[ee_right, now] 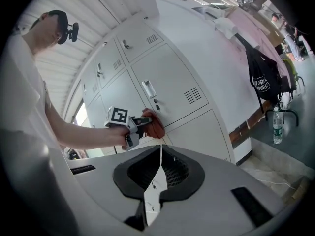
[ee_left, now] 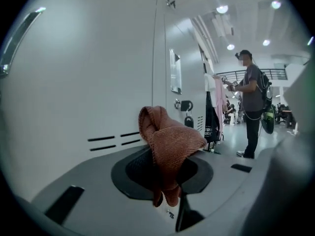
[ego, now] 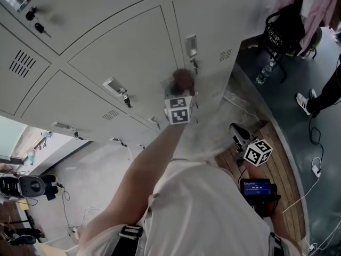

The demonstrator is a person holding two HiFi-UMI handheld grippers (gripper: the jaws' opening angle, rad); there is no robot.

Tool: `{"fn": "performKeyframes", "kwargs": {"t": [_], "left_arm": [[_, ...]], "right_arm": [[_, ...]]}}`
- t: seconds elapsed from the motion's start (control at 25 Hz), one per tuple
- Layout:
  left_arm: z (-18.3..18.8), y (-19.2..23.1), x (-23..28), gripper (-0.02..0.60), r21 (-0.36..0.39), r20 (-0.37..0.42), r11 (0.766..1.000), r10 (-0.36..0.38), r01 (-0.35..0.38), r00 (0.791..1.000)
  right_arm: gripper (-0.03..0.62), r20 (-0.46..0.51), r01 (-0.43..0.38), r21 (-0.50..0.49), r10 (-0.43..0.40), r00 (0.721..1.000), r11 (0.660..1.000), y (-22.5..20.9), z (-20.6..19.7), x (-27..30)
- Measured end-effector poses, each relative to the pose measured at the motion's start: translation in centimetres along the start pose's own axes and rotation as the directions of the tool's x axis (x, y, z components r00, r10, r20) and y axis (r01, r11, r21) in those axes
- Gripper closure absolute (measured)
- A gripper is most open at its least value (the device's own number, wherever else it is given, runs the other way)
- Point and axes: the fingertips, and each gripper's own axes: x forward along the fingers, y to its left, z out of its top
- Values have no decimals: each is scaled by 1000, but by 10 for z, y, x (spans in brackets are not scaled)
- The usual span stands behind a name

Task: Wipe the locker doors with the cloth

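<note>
A reddish-brown cloth point(ego: 183, 79) is pressed against a grey locker door point(ego: 133, 57) just below a lock with a hanging key point(ego: 194, 65). My left gripper point(ego: 181, 92) is shut on the cloth at arm's length. In the left gripper view the cloth point(ee_left: 170, 141) bunches up out of the jaws, with the locker door point(ee_left: 74, 92) close on the left. My right gripper point(ego: 238, 132) hangs low at the right, away from the lockers. Its jaws point(ee_right: 158, 173) are shut and hold nothing. The right gripper view also shows the left gripper point(ee_right: 144, 124) and the cloth point(ee_right: 156, 127) on the door point(ee_right: 172, 92).
A black bag point(ego: 287, 28) hangs on a rack at the right end of the lockers, with a water bottle point(ego: 264, 73) below it. A wooden platform point(ego: 277, 169) and cables lie at the right. A person point(ee_left: 251, 107) stands down the aisle.
</note>
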Motion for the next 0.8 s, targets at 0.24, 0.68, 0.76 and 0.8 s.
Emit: {"fn": "performKeyframes", "kwargs": {"t": [0.24,0.68,0.76,0.8], "left_arm": [[-3,56,-44,499,-2,59,999,33,-33,998],[-36,172,-146,498,-13,45,966,257,-257,965],[-36,189,-162,499,-19,48,960,280,-279,959],[-35,196,-168,497,-22,55,957,290,-290,955]], "right_arm": [[574,-41,-85,-12,85,996,996,15,-5,31],[574,-178,-222,-39,212,961,974,74,-36,95],[574,-190,-245,-43,233,954,969,89,-41,107],[574,-195,-254,-46,241,951,966,96,-43,113]]}}
